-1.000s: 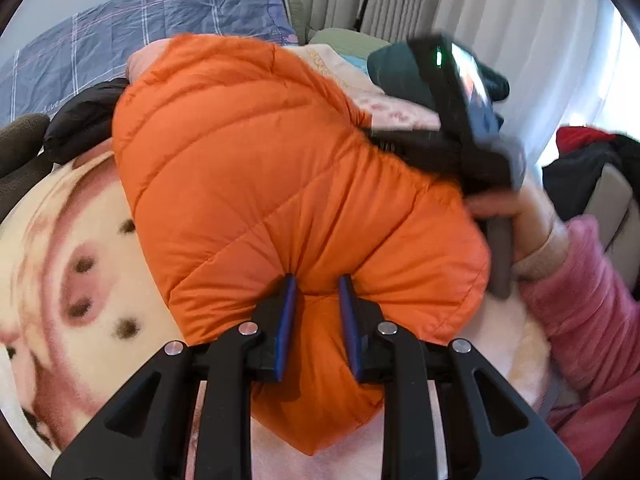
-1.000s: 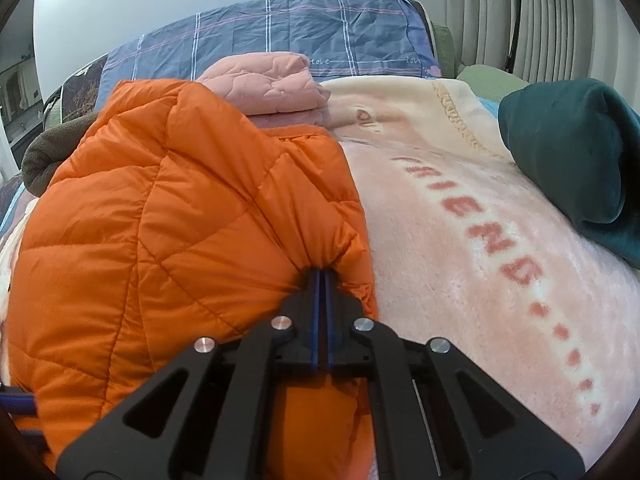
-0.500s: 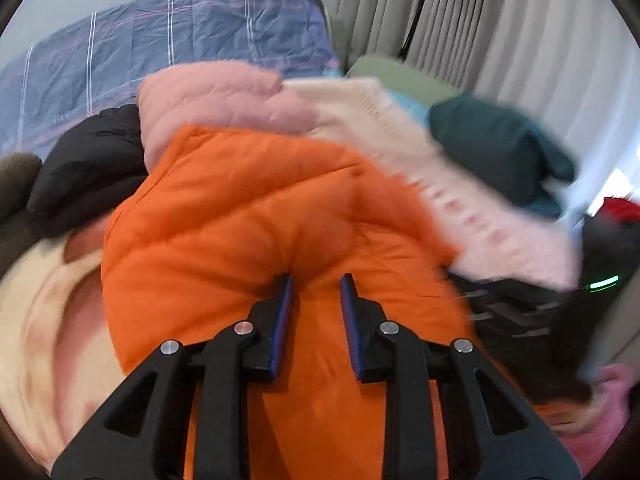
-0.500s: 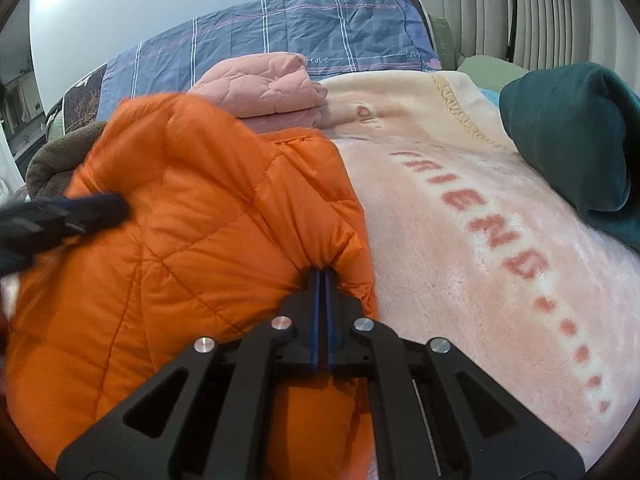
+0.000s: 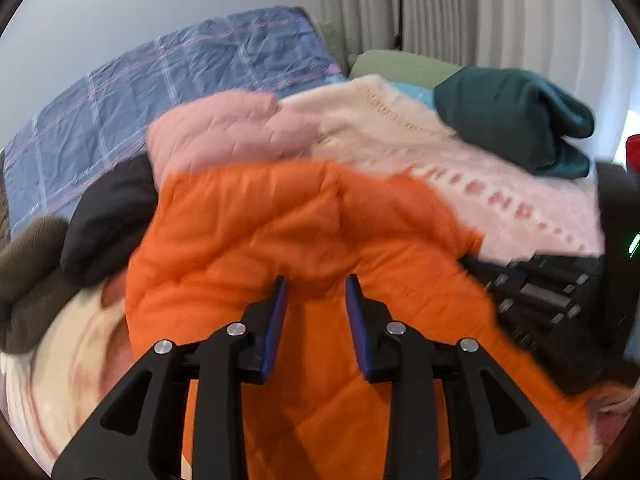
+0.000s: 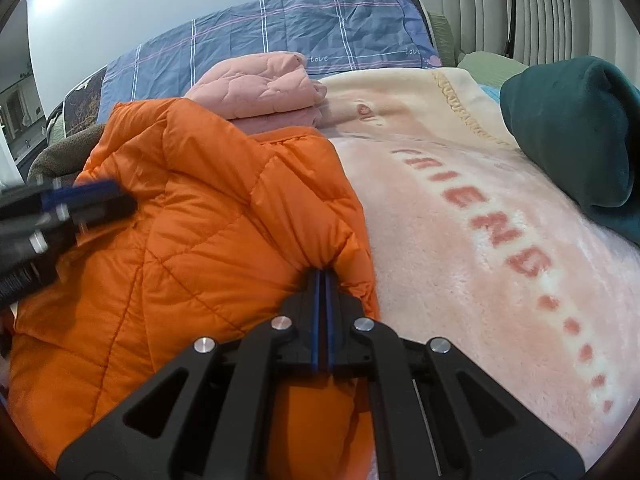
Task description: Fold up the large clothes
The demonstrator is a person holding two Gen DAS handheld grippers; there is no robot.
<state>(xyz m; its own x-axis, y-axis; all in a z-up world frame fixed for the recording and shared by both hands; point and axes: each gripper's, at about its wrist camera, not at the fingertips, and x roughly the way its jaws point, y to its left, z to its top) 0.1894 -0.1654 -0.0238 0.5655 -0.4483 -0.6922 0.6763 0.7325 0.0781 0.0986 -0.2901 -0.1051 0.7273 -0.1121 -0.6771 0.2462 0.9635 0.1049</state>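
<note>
Orange quilted jacket (image 5: 280, 232) fills the centre and lower half of my left wrist view and the left half of my right wrist view, lying bunched on a pale pink fleece blanket (image 6: 500, 240) printed with the letters "FRIEND".

My left gripper (image 5: 316, 292) sits at lower centre of its frame with its blue-lined fingers (image 5: 276, 320) spread apart; orange fabric shows in the gap between them, but I cannot tell whether they touch it.

My right gripper (image 6: 322, 276) sits at lower centre of its frame, its fingers pressed together on a pinched fold at the jacket's right edge, where the fabric puckers around the tips. The same gripper appears blurred at the right edge of the left wrist view. The left gripper appears blurred at the left edge of the right wrist view, over the jacket.

Folded pink quilted garment (image 6: 260, 84) lies just behind the jacket, at upper centre of both frames. Dark green garment (image 6: 572, 136) rests on the blanket at the right edge, well apart from the jacket. Black garment (image 5: 108, 216) and brown fleece item (image 5: 28, 280) lie at the left of the left wrist view, the black one just beside the jacket. Blue checked bedding (image 6: 280, 28) spans the upper frame below a pale wall, with vertical blinds (image 6: 532, 4) at upper right.
</note>
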